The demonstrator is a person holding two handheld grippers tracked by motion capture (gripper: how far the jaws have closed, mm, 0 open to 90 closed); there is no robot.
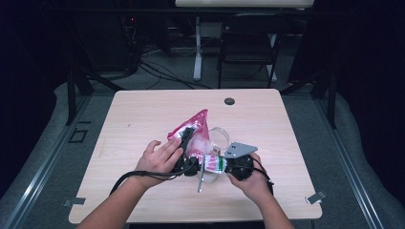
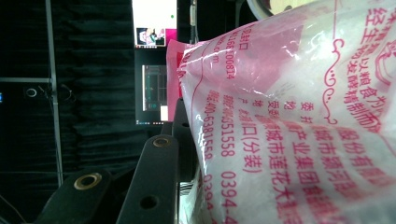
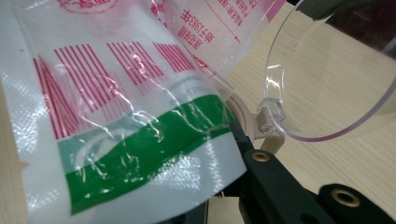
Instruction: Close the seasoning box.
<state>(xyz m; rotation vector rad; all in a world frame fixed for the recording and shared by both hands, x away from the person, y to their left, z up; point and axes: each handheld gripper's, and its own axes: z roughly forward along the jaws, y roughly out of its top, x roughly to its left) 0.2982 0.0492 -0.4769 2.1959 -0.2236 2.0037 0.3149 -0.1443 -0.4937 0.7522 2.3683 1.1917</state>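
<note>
A pink and white plastic bag (image 1: 197, 129) of white grains is held up over the middle of the wooden table (image 1: 143, 114). My left gripper (image 1: 189, 137) grips its pink upper part. In the left gripper view the bag (image 2: 289, 121) presses against one black finger (image 2: 156, 177) and hides the other. My right gripper (image 1: 218, 165) is shut on the bag's green-striped bottom edge (image 3: 140, 158). A clear round container (image 1: 218, 137) lies just behind the bag, and its clear rim (image 3: 327, 126) sits beside the right jaw.
A black round plug (image 1: 229, 101) is set in the table near its far edge. Beyond the table stand a dark folding chair (image 1: 248, 43) and a white desk leg (image 1: 197, 47). Bare tabletop stretches to the left and the right of the hands.
</note>
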